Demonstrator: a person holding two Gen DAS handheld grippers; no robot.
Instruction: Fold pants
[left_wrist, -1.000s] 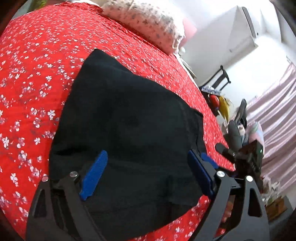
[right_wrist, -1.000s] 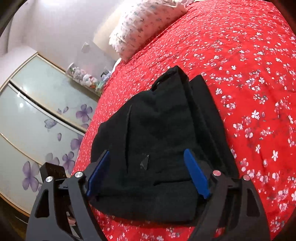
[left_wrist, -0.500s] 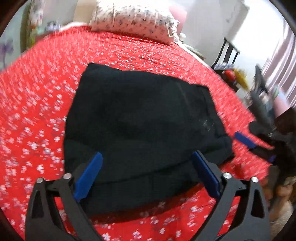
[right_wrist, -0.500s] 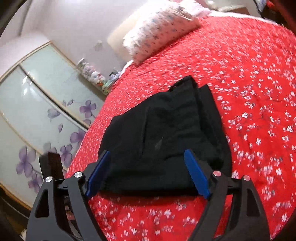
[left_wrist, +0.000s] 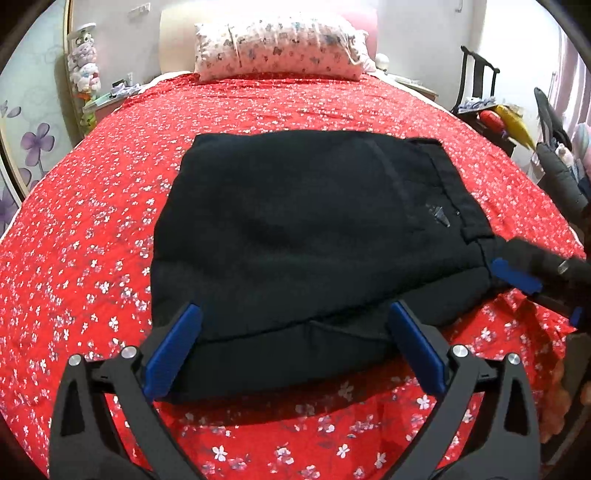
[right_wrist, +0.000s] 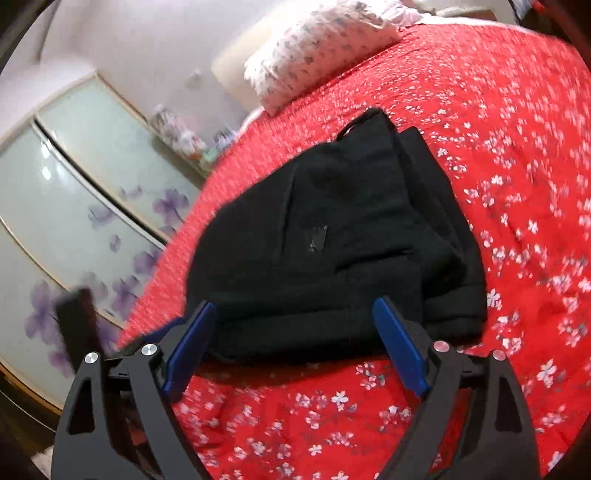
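Observation:
Black pants (left_wrist: 314, 229) lie folded into a thick rectangle on the red flowered bedspread (left_wrist: 92, 221). My left gripper (left_wrist: 294, 308) hovers at the fold's near edge, jaws wide open, its blue pads (left_wrist: 173, 354) clear of the cloth. In the right wrist view the same pants (right_wrist: 332, 240) sit just beyond my right gripper (right_wrist: 293, 303). Its jaws are opening, the near edge of the pants lies under the gap, and neither pad presses on it. The right gripper's blue pad (left_wrist: 517, 275) also shows at the pants' right corner.
A flowered pillow (left_wrist: 280, 48) lies at the head of the bed. Beside the bed on the right are a dark chair (left_wrist: 476, 81) and clutter. A shelf of soft toys (left_wrist: 85, 70) and wardrobe doors with purple flowers (right_wrist: 74, 206) stand on the left.
Both grippers drew back from over the pants to their near edges, with the jaws a little wider. The left view rolled level. The pants stayed flat on the bed.

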